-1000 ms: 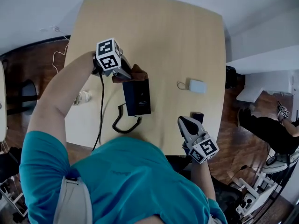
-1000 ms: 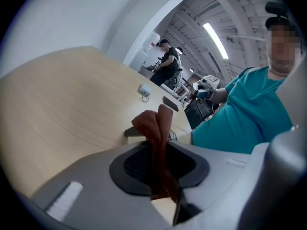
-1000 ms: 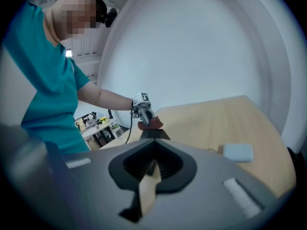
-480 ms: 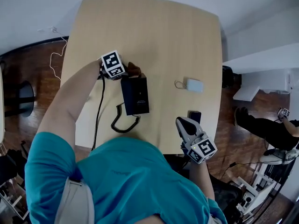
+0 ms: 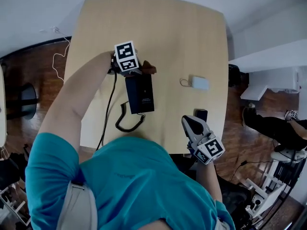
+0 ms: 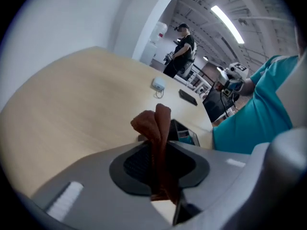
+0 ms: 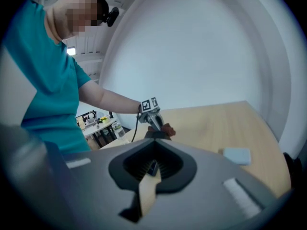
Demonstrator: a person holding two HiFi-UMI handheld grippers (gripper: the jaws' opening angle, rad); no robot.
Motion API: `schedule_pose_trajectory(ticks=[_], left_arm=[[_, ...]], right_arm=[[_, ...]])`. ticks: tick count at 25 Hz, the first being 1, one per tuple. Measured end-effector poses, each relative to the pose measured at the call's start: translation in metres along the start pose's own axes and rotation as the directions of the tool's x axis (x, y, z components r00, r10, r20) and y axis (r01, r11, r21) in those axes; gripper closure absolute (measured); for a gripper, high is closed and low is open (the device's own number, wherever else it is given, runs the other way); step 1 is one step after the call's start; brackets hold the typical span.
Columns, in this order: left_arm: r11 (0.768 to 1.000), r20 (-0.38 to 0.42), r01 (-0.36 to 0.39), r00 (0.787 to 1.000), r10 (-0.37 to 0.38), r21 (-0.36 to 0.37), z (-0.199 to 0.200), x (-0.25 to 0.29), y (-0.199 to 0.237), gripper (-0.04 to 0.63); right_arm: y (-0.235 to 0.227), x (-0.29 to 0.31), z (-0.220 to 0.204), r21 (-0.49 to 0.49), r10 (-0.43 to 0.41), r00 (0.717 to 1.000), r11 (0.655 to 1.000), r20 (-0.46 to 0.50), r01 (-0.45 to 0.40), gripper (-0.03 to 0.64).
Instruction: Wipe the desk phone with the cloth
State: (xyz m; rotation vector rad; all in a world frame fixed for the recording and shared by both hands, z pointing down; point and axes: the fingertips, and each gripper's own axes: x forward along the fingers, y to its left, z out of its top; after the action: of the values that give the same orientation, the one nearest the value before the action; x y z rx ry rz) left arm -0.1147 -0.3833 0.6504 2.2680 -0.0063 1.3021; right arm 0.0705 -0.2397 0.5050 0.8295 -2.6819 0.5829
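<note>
Head view: left gripper [image 5: 141, 70] is clamping a rust-brown cloth [image 5: 148, 68], which is bunching in soft folds at the far end of the desk phone [image 5: 140, 94]. The phone is lying flat as a black, matte rectangular slab, its coiled cord [image 5: 127, 123] looping toward the near edge. Right gripper [image 5: 192, 123] is hovering near the table's near right edge, jaws drawn together on nothing, just beside a dark flat device [image 5: 201, 115]. A small pale box [image 5: 200, 83] is sitting right of the phone, well apart from it. The table [image 5: 168, 32] is showing a smooth light-wood top with rounded corners; a dark wood floor [image 5: 29, 71] is running around it.

Left gripper view: left gripper [image 6: 160, 162] is pinching the cloth [image 6: 156, 128] between ribbed black pads, folds standing up past the tips. The phone [image 6: 184, 132] is lying just behind the cloth; whether they are touching is not readable. A person [image 6: 180, 49] is standing in the far room under a strip light [image 6: 228, 18].

Right gripper view: right gripper [image 7: 152, 169] is keeping its jaws closed and empty, only a thin slit of tabletop showing. Across the table [image 7: 216, 123], the left gripper [image 7: 156, 121] is holding the cloth [image 7: 168, 130] low over the surface. A plain white wall [image 7: 192, 47] is curving behind.
</note>
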Motion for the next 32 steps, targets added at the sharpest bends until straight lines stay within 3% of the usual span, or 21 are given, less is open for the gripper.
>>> schedule_pose_trajectory(ticks=[5, 10, 12, 15, 17, 19, 21, 23, 25, 27, 32], left_arm=[[0.995, -0.11, -0.104, 0.989, 0.103, -0.003, -0.06, -0.033, 0.001, 0.499], [0.949, -0.071, -0.285, 0.952, 0.296, 0.139, -0.043, -0.057, -0.058, 0.499], [0.933, -0.071, -0.296, 0.946, 0.316, 0.205, -0.03, -0.033, -0.103, 0.497], [0.94, -0.104, -0.249, 0.955, 0.279, 0.235, -0.028, 0.042, -0.165, 0.497], [0.932, -0.158, -0.251, 0.941, 0.298, 0.263, -0.033, 0.097, -0.187, 0.497], [0.883, -0.224, -0.31, 0.888, 0.401, 0.353, -0.039, 0.141, -0.186, 0.497], [0.815, -0.275, -0.385, 0.805, 0.526, 0.433, -0.042, 0.169, -0.167, 0.497], [0.778, -0.305, -0.446, 0.741, 0.598, 0.443, -0.04, 0.181, -0.152, 0.497], [0.748, -0.309, -0.499, 0.698, 0.646, 0.438, -0.034, 0.184, -0.146, 0.496], [0.72, -0.303, -0.545, 0.664, 0.683, 0.43, -0.03, 0.184, -0.144, 0.495], [0.702, -0.297, -0.629, 0.637, 0.712, 0.335, -0.038, 0.177, -0.143, 0.497]], right_arm=[[-0.001, -0.01, 0.002, -0.002, -0.018, 1.0, 1.0, 0.02, 0.018, 0.615], [0.006, -0.013, -0.003, -0.001, -0.002, 0.999, 1.0, 0.044, 0.002, 0.615], [0.006, -0.016, -0.002, -0.003, 0.003, 0.998, 1.0, 0.061, -0.003, 0.615], [0.007, -0.026, -0.006, 0.006, 0.005, 0.997, 1.0, 0.083, -0.005, 0.615], [0.009, -0.034, -0.013, 0.016, 0.011, 0.996, 1.0, 0.086, -0.012, 0.615], [0.009, -0.045, -0.02, 0.017, 0.019, 0.997, 1.0, 0.081, -0.021, 0.615], [0.004, -0.06, -0.025, 0.018, 0.02, 0.997, 1.0, 0.077, -0.021, 0.615], [-0.003, -0.076, -0.029, 0.024, 0.018, 0.997, 1.0, 0.076, -0.019, 0.615], [-0.009, -0.09, -0.034, 0.027, 0.02, 0.997, 0.999, 0.074, -0.022, 0.615], [-0.015, -0.101, -0.038, 0.03, 0.026, 0.997, 0.999, 0.075, -0.028, 0.615], [-0.023, -0.115, -0.04, 0.031, 0.064, 0.994, 0.997, 0.091, -0.067, 0.615]])
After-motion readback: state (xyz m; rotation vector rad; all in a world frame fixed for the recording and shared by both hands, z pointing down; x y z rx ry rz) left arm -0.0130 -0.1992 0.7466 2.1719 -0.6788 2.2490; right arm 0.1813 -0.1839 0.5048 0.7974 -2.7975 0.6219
